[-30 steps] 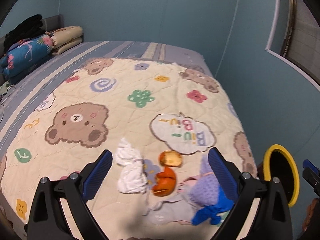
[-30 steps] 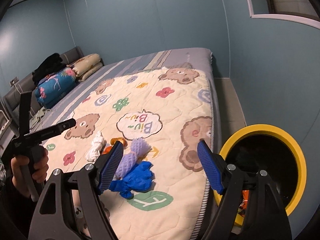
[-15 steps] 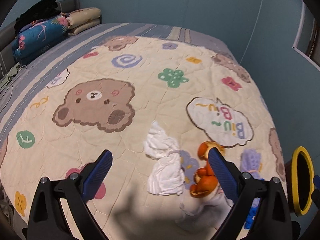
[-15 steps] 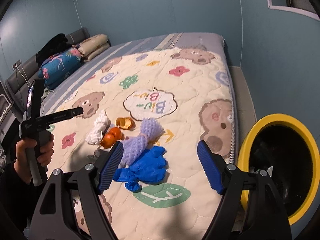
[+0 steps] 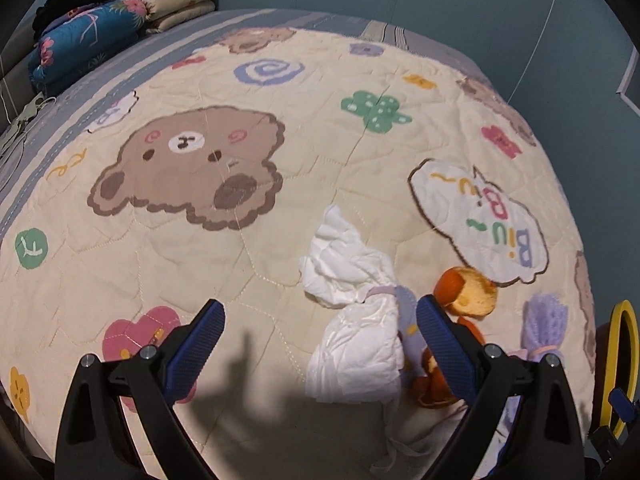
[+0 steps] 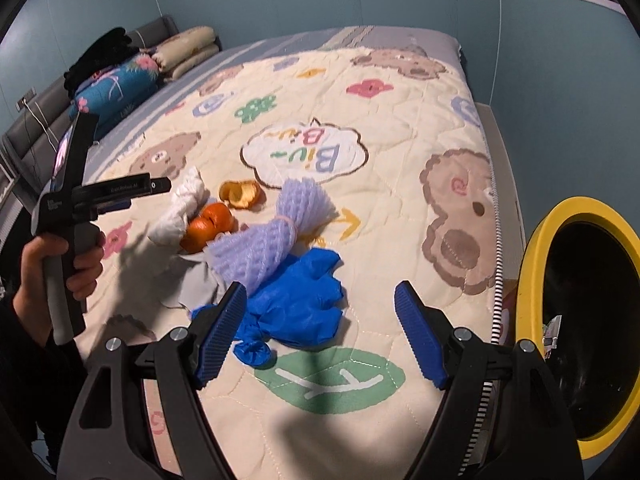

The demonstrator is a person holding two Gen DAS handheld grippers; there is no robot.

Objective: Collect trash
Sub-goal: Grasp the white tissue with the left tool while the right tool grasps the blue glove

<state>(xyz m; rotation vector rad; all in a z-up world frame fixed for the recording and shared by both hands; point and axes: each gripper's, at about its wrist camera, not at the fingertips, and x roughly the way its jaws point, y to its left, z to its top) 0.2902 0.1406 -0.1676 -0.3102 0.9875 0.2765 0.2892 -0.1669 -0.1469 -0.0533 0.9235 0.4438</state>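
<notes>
Trash lies on the bear-print quilt: white crumpled tissue, orange peels, a purple foam fruit net, a blue glove and a grey plastic scrap. My left gripper is open and empty, low over the quilt, the tissue between its fingers nearer the right one. It also shows in the right wrist view. My right gripper is open and empty above the blue glove. A yellow-rimmed bin stands beside the bed.
Folded bedding and pillows are piled at the head of the bed. The blue wall runs along the bed's right side, with a narrow floor strip. The quilt edge borders the bin.
My left gripper has swung left and moved closer to the quilt, bringing the tissue between its fingers. My right gripper has moved forward and down toward the blue glove.
</notes>
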